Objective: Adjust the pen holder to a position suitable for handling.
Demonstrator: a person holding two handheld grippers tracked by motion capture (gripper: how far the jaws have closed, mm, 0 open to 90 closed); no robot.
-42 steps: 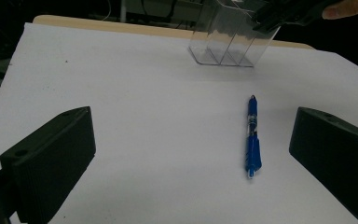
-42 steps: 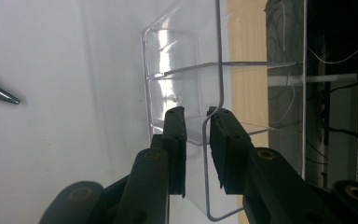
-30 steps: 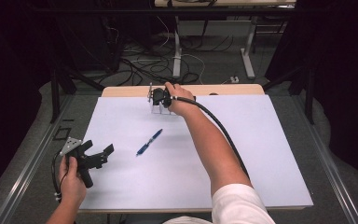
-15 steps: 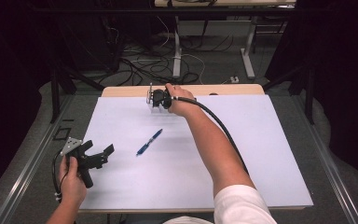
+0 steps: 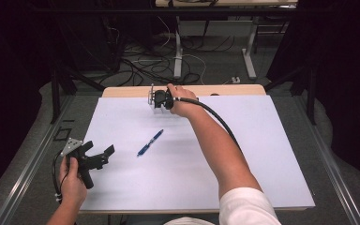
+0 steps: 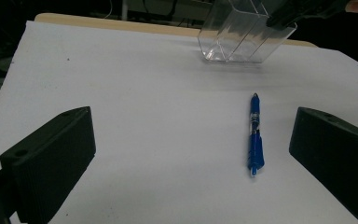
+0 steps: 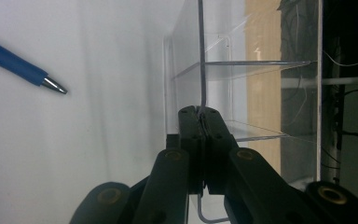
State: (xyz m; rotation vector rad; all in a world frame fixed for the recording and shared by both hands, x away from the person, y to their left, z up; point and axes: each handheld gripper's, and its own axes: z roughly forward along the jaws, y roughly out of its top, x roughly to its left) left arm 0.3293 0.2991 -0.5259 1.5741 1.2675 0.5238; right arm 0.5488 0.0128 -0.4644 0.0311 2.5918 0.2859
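Evidently the work in hand is getting the blue pen [image 5: 150, 143] into the clear plastic holder [image 6: 242, 35], and the coming move turns on how the pen lies to the free hand-held gripper. The pen rests flat on the white sheet [image 5: 262, 154] near the middle of the tabletop [image 5: 122, 91], its long axis running diagonally from the near left up toward the far edge, with the tip pointing at the holder. The left hand-held gripper [image 5: 96, 158] hovers near the left edge of the tabletop with its jaws wide apart and nothing between them; the pen lies ahead of it and to its right, and in the left gripper view the pen sits close to the right-hand jaw, roughly along the line of sight instead of across it. I judge that this gripper would have to shift right and turn so that its jaws close across the barrel.

The right hand-held gripper [image 7: 200, 112] is at the far edge of the tabletop, jaws pressed together on a thin wall of the holder, so it is occupied. That leaves the left hand as the one to fetch the pen.
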